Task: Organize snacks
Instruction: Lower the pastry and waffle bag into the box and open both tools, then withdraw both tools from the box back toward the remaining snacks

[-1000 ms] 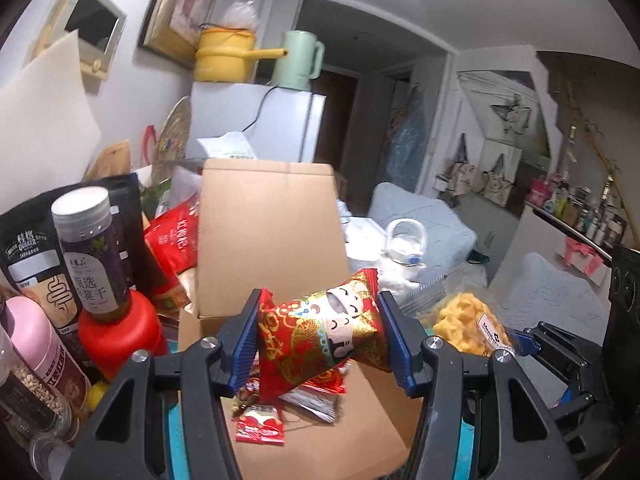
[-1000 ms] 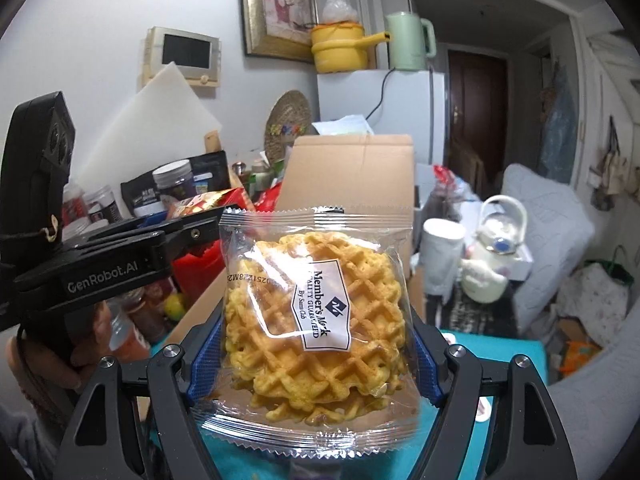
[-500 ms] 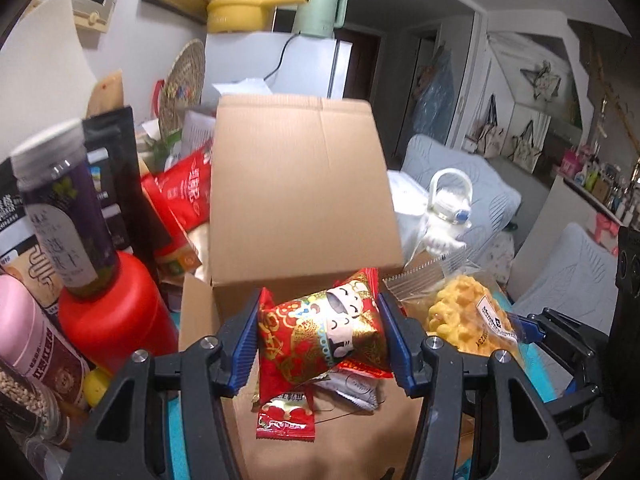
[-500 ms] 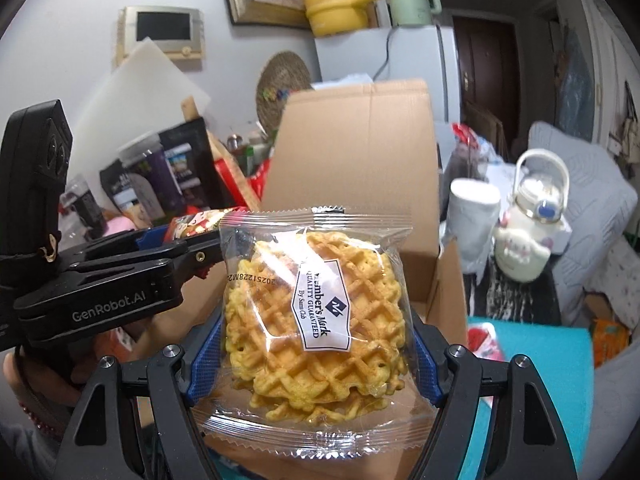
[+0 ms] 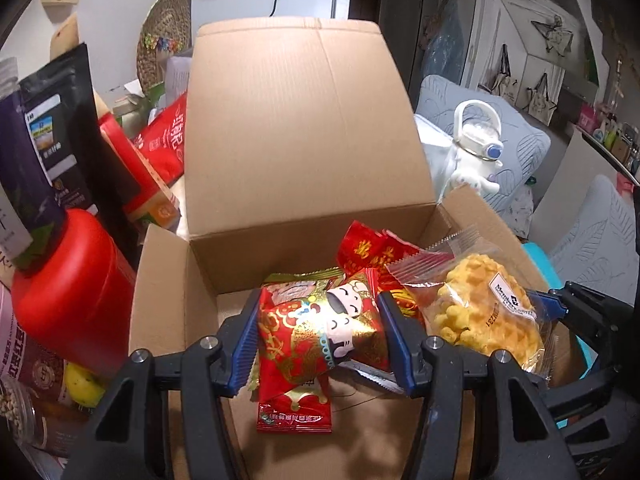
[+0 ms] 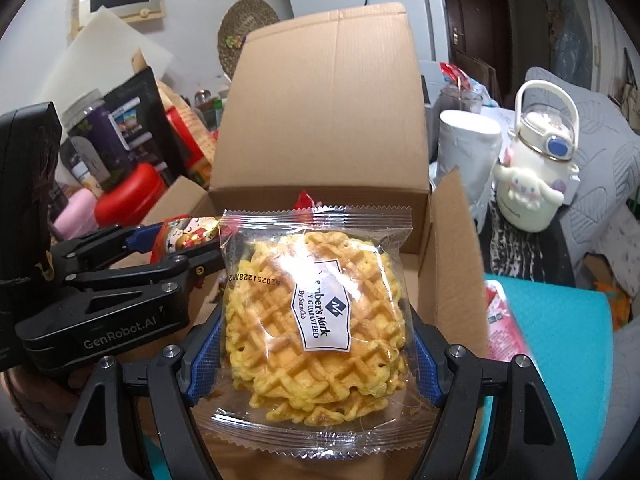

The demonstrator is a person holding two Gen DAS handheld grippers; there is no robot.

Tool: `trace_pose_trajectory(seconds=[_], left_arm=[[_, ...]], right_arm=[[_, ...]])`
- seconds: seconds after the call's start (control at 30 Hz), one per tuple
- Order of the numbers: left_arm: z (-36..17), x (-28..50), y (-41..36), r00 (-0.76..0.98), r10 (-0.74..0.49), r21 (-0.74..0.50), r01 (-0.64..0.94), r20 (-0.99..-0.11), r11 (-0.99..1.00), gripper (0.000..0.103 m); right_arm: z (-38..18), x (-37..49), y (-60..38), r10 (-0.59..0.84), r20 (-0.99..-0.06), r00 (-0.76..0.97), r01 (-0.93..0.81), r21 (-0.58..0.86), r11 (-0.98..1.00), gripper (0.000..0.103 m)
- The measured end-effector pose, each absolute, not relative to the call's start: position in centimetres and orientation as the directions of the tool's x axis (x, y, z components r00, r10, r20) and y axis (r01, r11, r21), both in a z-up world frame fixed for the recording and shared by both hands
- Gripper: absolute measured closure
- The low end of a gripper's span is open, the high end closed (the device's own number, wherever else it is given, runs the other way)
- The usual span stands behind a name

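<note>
At the far left a red tub (image 5: 68,300) with a dark jar (image 5: 24,184) on top crowds the left flap of the open box (image 5: 304,128); a black pouch (image 5: 68,136) and a red bag (image 5: 168,140) stand behind them.

The left gripper (image 5: 320,338) hangs over the box's near edge, its jaws clamped on a red-and-gold packet (image 5: 324,332) from both sides. Below it, on the box floor, lie a small red sachet (image 5: 294,416) and more red packets (image 5: 372,252) toward the back.

To the right, the right gripper (image 6: 316,336) has its jaws clamped on a clear waffle pack (image 6: 316,320), pads on its two side edges, label facing the camera. The pack is over the box's right half, its near seam still above the front edge. The two grippers are just beside each other, the left one's arm nearly touching the waffle pack's wrapper.

A white kettle (image 6: 536,168) and a white cup (image 6: 468,160) stand outside the right flap.

The step in hand looks like setting both snacks into the box. To do it well: carry each one further in past the front wall, keep the grippers from bumping, lower until the packet nears the floor, then part the jaws. The waffles look brittle, so lay that pack flat in a bare patch on the right rather than drop it onto the packets.
</note>
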State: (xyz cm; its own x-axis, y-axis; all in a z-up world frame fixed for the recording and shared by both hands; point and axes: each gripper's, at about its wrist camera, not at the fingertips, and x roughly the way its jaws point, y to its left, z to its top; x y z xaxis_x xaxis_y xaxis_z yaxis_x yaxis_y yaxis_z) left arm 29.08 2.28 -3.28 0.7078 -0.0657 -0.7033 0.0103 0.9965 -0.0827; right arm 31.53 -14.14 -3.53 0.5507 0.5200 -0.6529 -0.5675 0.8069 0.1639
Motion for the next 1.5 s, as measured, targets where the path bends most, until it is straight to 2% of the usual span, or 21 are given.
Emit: trace_pose_trajectory(seconds=[0.2,0.33,0.57,0.83,1.5], left_arm=[[-4.5,29.8,2.1,0.665,-0.093,-0.106,0.021,-0.741,0.994,0.048],[-4.8,30.1,1.8,0.657,-0.035,-0.043,0.004,-0.753,0.999,0.048],[-6.4,31.4,3.0,0.572,-0.016,-0.057,-0.054,-0.820,0.997,0.046],[-6.3,30.9,2.5,0.564,0.034,-0.003,-0.064,-0.825,0.998,0.041],[-0.9,25.4,2.5,0.675,0.006,-0.053,-0.067,-0.738,0.996,0.041]], right_arm=[[-4.2,31.7,-13.5,0.457,-0.670,0.585,-0.543,0.094,0.834,0.023],[-4.6,32.0,-13.3,0.421,-0.690,0.589,-0.532,0.061,0.845,0.022],[-4.8,32.0,-13.0,0.403,-0.702,0.587,-0.535,0.037,0.844,0.019],[-4.5,31.7,-13.1,0.384,-0.699,0.604,-0.527,0.011,0.850,0.015],[-0.3,27.5,-15.3,0.436,-0.622,0.650,-0.524,0.049,0.850,0.015]])
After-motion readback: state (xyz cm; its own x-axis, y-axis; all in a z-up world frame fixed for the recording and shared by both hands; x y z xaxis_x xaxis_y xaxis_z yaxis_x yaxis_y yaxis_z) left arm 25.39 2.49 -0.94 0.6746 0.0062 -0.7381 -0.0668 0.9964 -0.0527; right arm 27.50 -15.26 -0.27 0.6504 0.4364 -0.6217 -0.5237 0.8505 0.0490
